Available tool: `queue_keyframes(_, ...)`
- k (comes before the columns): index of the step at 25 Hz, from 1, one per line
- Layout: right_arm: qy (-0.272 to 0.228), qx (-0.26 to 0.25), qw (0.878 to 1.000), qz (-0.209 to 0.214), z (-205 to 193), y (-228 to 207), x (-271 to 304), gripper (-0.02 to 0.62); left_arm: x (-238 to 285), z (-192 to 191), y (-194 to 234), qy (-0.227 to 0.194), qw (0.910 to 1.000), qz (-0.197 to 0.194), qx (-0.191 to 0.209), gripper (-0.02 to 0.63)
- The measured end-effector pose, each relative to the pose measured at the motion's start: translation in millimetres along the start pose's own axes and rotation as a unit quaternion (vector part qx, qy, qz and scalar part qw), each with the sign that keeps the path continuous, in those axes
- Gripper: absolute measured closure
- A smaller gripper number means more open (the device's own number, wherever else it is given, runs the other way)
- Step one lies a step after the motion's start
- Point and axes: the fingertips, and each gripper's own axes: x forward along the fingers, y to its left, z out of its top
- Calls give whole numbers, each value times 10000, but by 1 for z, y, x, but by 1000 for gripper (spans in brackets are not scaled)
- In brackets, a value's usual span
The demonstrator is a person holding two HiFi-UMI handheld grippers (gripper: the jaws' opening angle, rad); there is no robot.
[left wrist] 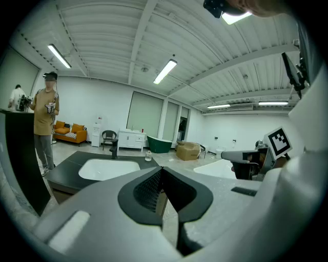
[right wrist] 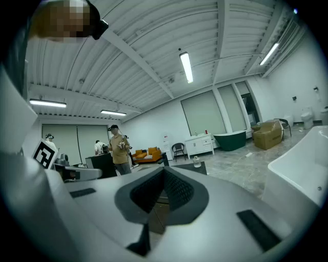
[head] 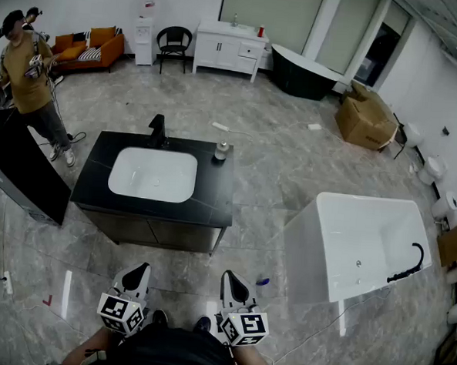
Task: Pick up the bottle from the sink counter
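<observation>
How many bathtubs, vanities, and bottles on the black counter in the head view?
Bathtubs: 2, white bathtub, dark bathtub
Vanities: 2, black-topped vanity, white vanity
Bottles on the black top: 1, bottle
Total: 5

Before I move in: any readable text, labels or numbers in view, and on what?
No readable text anywhere.
Any label on small clear bottle, black sink counter: too small to read.
Both marker cubes, left tool and right tool: black-and-white square patterns, not letters.
</observation>
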Motion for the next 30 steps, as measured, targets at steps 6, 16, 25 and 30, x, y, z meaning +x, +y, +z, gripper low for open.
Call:
queue_keyframes(6, 7, -8, 10000, -10, -1, -1, 3, 601, 4, -2, 2, 28, 10000, -17, -18, 604)
queue_keyframes(16, -105, 83, 9999, -5, -3, -16, -8, 600, 14, -7, -13, 65, 9999, -36, -69, 604)
queue_keyframes(25, -450, -1070, 9932, 37, 27, -44, -28, 600, 40, -10, -57, 82, 9999, 126, -50, 604)
queue_keyframes(30, -384, -1659, 9851, 249, 31, -52, -25, 600, 52, -17, -76, 207, 9997, 83, -91, 604)
